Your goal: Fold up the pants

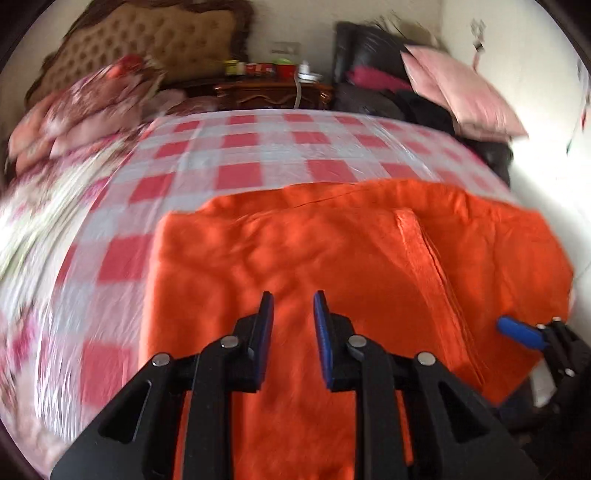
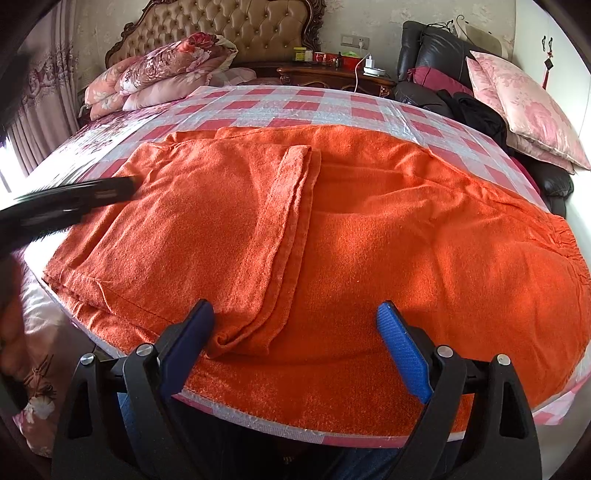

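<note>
Orange pants (image 2: 369,229) lie across the checked bed cover (image 2: 288,107), with the leg ends folded over onto the middle; the hem edge (image 2: 291,218) runs toward me. The elastic waistband (image 2: 561,236) is at the right. My right gripper (image 2: 295,328) is open wide and empty, just above the fold's near corner at the bed's front edge. My left gripper (image 1: 293,314) is open a little and empty, above the folded layer of the pants (image 1: 332,251). The right gripper's blue finger (image 1: 519,332) shows at the right of the left wrist view. The left gripper's black body (image 2: 70,203) shows at the left of the right wrist view.
Folded floral quilts (image 2: 155,74) lie by the tufted headboard (image 2: 236,26). A wooden nightstand (image 2: 332,75) with jars and a charger stands behind the bed. A black leather chair (image 2: 436,51) with pink pillows (image 2: 524,107) and dark clothes is at the right.
</note>
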`<control>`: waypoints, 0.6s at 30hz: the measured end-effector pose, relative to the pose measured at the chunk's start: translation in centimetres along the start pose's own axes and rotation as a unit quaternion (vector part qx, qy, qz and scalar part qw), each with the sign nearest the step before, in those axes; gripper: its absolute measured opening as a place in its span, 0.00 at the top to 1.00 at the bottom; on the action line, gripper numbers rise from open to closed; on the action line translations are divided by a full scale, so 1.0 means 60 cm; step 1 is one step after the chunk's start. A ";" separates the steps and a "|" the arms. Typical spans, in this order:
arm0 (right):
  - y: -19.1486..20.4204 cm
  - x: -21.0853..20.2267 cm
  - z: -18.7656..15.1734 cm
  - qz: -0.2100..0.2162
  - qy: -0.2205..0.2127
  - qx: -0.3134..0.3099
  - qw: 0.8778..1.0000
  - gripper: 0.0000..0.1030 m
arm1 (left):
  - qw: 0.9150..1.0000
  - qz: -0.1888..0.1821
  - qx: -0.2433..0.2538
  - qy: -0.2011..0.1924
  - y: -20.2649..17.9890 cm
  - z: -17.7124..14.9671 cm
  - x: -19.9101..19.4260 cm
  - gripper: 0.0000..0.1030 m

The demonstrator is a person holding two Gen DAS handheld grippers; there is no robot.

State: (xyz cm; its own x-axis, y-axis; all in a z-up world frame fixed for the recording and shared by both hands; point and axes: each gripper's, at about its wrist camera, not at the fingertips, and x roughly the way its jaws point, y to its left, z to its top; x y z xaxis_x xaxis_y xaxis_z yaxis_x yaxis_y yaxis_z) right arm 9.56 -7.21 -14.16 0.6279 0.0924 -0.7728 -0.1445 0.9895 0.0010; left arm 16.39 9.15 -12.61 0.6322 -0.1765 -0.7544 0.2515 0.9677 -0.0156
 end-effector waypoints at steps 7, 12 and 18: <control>0.001 -0.001 -0.001 -0.001 -0.002 -0.003 1.000 0.16 | 0.999 0.005 -0.010 0.032 0.008 0.096 0.091 0.71; -0.002 0.000 -0.001 0.001 -0.003 -0.002 1.000 0.16 | 0.999 0.030 -0.023 0.030 0.000 0.130 0.112 0.68; -0.003 0.000 -0.003 0.001 -0.007 0.002 1.000 0.15 | 0.998 -0.043 0.023 0.030 -0.070 0.090 0.081 0.68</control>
State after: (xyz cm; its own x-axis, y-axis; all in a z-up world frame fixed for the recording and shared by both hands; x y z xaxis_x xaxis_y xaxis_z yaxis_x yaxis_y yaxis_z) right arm 9.47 -7.38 -14.28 0.6379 0.0967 -0.7640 -0.1433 0.9897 0.0055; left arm 22.36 3.27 -12.69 0.5627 -0.2453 -0.7894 0.3373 0.9400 -0.0516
